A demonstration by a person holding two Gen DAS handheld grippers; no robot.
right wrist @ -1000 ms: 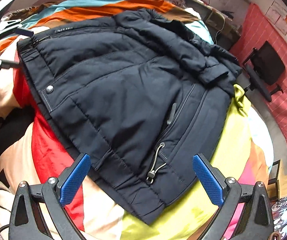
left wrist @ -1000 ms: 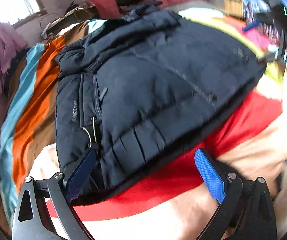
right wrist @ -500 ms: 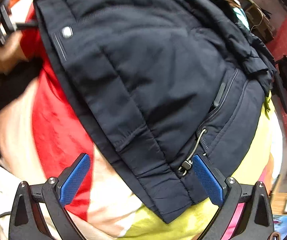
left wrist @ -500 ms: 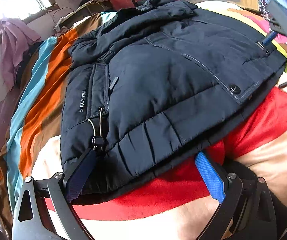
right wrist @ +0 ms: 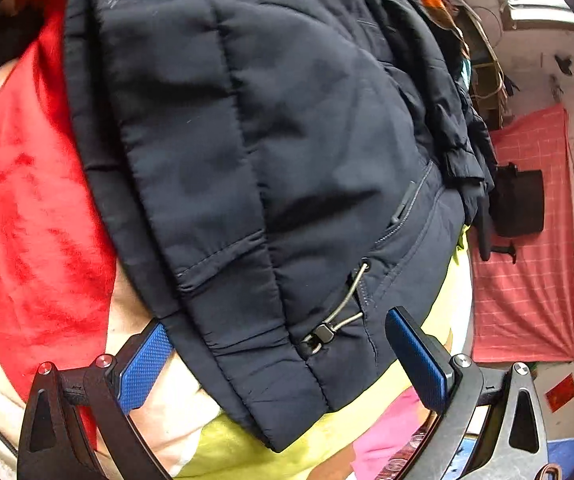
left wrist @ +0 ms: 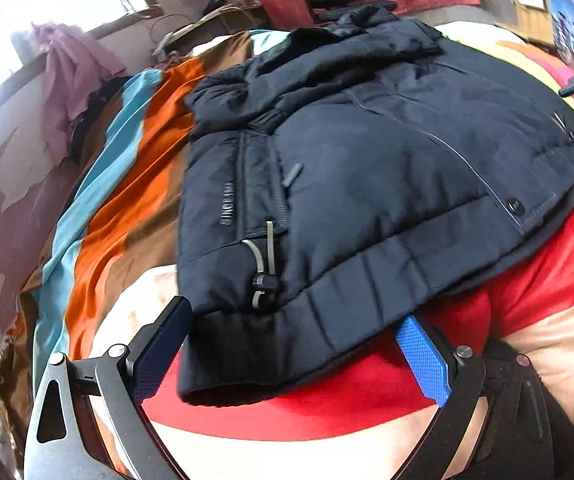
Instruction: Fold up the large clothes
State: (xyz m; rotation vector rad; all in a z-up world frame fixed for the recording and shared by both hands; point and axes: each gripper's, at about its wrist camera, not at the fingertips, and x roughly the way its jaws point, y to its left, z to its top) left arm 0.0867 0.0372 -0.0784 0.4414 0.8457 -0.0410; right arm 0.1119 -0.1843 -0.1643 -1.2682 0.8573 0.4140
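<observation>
The left tongs [left wrist: 291, 354] stand wide, their two blue-padded fingers [left wrist: 423, 360] straddling the hem corner of the one dark navy padded jacket [left wrist: 367, 184]; the left finger lies against the hem's outer edge and the hem overlaps the tip of the right finger, but nothing is pinched between them. The right tongs [right wrist: 283, 356] are equally wide and set around the jacket's other hem corner, with the hem draped over the tip of the left finger [right wrist: 143, 364] while the right finger stands just clear of the cloth. The jacket lies spread flat on a bed covered by a many-coloured blanket [left wrist: 127, 184], with orange, light blue and brown stripes on one side and red, cream and yellow-green patches under the hem. Each view shows one elastic drawcord with a black toggle [left wrist: 265, 280] near the hem, one at each corner [right wrist: 323, 334], so two in all. One metal snap button [left wrist: 515, 207] shows on the front flap in the left wrist view. A second snap sits at the top edge of the right wrist view; whether it is the same one cannot be told. Behind the bed are one black office chair [right wrist: 519, 200], a pink-red gridded cloth [right wrist: 527, 280] on the wall, and a bright window [left wrist: 47, 12] with a pinkish garment [left wrist: 67, 80] hanging beside it.
</observation>
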